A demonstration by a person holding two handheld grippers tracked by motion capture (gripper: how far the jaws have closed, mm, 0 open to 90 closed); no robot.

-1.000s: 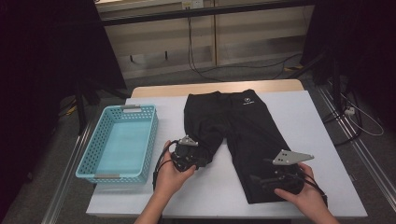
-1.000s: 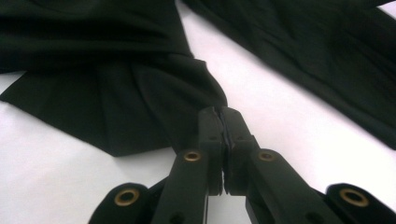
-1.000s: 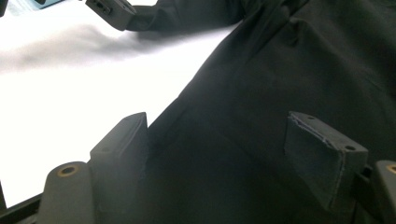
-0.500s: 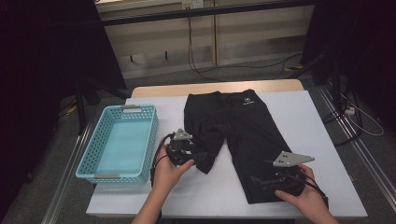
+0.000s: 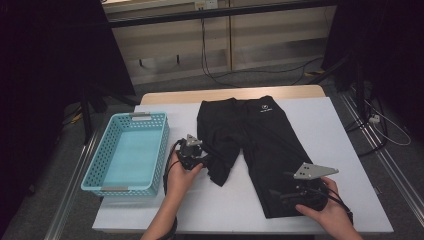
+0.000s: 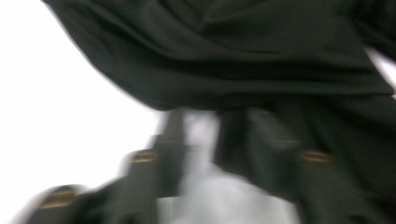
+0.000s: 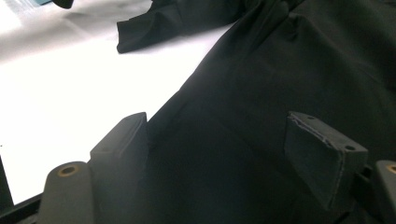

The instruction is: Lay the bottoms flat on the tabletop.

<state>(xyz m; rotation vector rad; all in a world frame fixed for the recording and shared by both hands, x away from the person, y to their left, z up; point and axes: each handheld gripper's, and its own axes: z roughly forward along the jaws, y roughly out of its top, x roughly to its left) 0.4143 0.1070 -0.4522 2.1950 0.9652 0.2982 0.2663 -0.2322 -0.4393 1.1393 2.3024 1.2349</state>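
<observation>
Black shorts (image 5: 265, 135) lie flat on the white table (image 5: 320, 125), waistband at the far side. The left leg is rumpled and folded at its hem. My left gripper (image 5: 206, 158) lies at that leg's outer edge. Its jaws have just been closing. In the blurred left gripper view the left gripper (image 6: 208, 123) shows a narrow pale gap between its jaws, with the shorts (image 6: 233, 56) at the tips. My right gripper (image 5: 275, 192) rests on the right leg's hem. In its own view the right gripper (image 7: 215, 126) stands open, its jaws wide over the shorts (image 7: 280, 70).
A light blue plastic basket (image 5: 95, 170) stands at the table's left edge, beside my left hand. Bare white table runs along the front and the right side. Cables lie on the floor beyond the table.
My left gripper has shifted slightly left and away from me along the left leg's edge. The right gripper has stayed where it was.
</observation>
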